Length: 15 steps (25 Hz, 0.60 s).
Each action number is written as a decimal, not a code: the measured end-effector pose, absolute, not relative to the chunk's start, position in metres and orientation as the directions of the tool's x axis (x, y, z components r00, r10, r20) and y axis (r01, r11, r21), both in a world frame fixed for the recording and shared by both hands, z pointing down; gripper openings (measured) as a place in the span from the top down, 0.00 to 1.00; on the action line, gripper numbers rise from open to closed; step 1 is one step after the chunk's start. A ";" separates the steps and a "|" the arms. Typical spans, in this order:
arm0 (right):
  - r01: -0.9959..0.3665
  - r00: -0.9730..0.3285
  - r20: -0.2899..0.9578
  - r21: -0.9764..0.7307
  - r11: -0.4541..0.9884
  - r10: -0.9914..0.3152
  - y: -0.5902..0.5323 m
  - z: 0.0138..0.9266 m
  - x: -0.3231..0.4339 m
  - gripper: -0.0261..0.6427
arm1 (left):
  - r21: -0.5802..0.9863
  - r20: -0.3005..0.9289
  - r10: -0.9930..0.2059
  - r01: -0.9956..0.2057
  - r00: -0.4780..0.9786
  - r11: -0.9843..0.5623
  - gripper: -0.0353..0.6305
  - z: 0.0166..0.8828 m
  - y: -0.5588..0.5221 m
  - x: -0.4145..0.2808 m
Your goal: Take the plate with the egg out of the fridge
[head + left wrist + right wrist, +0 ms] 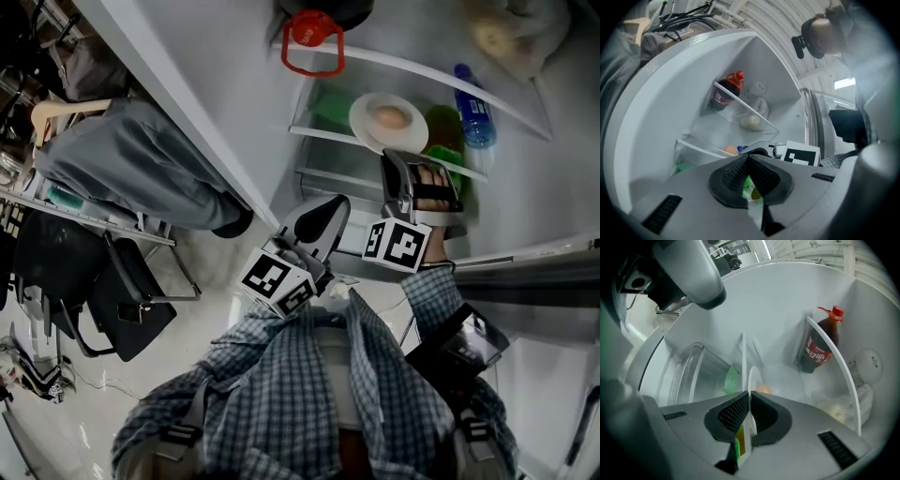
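Note:
A white plate (375,133) bearing a brown egg (391,117) sits over a glass shelf inside the open fridge. My right gripper (398,159) is shut on the plate's near rim. In the right gripper view the plate (753,378) stands edge-on between the pads of that gripper (749,397), with the egg (763,390) just beyond. My left gripper (330,208) hangs shut and empty outside the fridge, left of the right one. In the left gripper view its jaws (749,159) meet with nothing between them, and the egg (730,150) shows ahead.
A cola bottle (820,345) with a red cap (312,33) stands on the upper shelf beside a bag of food (506,37). A blue-capped bottle (473,108) and green items (445,131) lie right of the plate. The fridge door (169,94) stands open at left.

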State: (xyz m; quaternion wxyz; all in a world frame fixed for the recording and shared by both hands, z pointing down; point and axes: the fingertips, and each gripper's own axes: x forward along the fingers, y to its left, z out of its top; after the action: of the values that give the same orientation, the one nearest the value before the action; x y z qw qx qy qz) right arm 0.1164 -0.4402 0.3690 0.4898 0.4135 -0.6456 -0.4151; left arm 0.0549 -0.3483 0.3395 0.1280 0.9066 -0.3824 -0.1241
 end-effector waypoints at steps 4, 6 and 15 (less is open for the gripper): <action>-0.153 -0.179 0.253 0.947 0.281 -0.951 -0.436 0.363 0.118 0.93 | 0.416 -0.159 -0.696 -0.592 0.700 -0.690 0.94 0.342 -0.355 0.064; -0.159 -0.179 0.242 0.950 0.270 -0.954 -0.432 0.361 0.120 0.93 | 0.469 -0.150 -0.690 -0.563 0.708 -0.680 0.94 0.347 -0.359 0.069; -0.155 -0.177 0.239 0.951 0.267 -0.955 -0.418 0.360 0.123 0.93 | 0.577 -0.092 -0.669 -0.508 0.737 -0.639 0.92 0.357 -0.381 0.087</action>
State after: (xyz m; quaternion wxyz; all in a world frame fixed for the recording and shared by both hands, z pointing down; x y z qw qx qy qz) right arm 0.1232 -0.4175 0.3597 0.4728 0.4334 -0.6401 -0.4229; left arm 0.0871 -0.3810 0.3573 0.2678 0.8927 -0.3297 -0.1504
